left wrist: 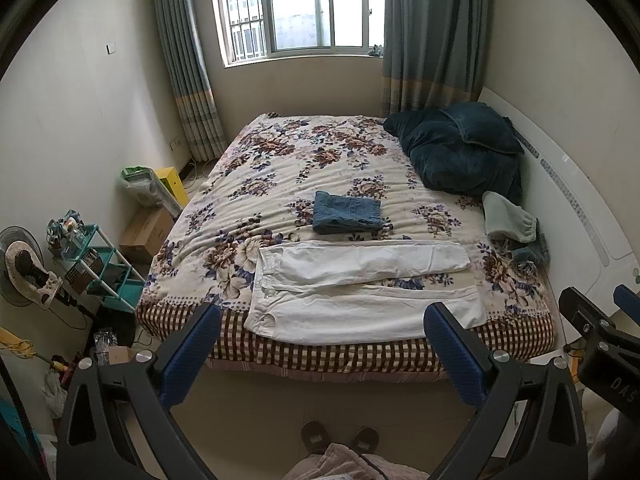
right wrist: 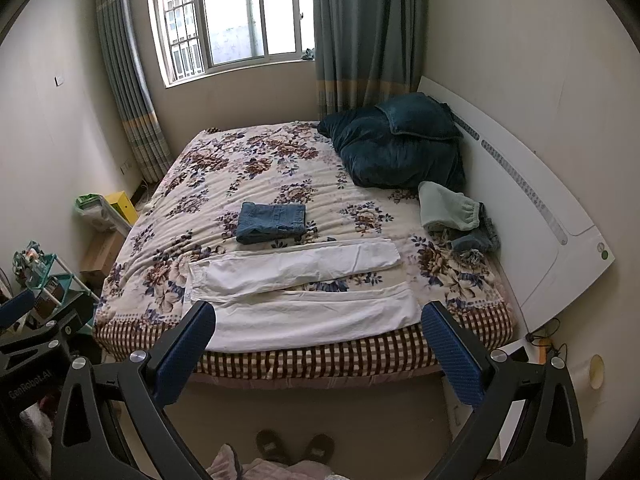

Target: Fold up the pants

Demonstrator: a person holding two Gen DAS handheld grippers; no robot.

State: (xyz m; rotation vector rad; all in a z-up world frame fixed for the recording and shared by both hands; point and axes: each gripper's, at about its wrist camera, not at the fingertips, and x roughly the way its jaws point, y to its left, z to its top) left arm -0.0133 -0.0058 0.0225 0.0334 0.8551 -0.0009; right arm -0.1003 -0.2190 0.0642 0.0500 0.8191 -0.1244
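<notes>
A folded pair of blue jeans (left wrist: 346, 212) is sitting mid-bed just beyond the white pants (left wrist: 360, 288), and a dark teal quilt (left wrist: 456, 152) with its pillow is piling up at the far right corner by the headboard (left wrist: 568, 196). A pale green garment (left wrist: 506, 216) is lying crumpled near the right edge, close to the pants' cuffs. On the floor to the left, a teal rack (left wrist: 106, 268) and a fan (left wrist: 22, 264) are crowding the bedside.

The left gripper (left wrist: 322, 354) is hovering short of the bed with its blue pads (left wrist: 188, 356) spread wide, holding nothing. The right gripper (right wrist: 318, 350) is doing the same, wide apart and touching nothing.

The white pants are lying flat across the near edge of the floral bedspread (left wrist: 280, 160), waistband to the left, the two legs slightly splayed; the nearer leg is running along the checked border (left wrist: 360, 354). Bare floor is showing between the person's slippers (left wrist: 340, 436) and the bed.
</notes>
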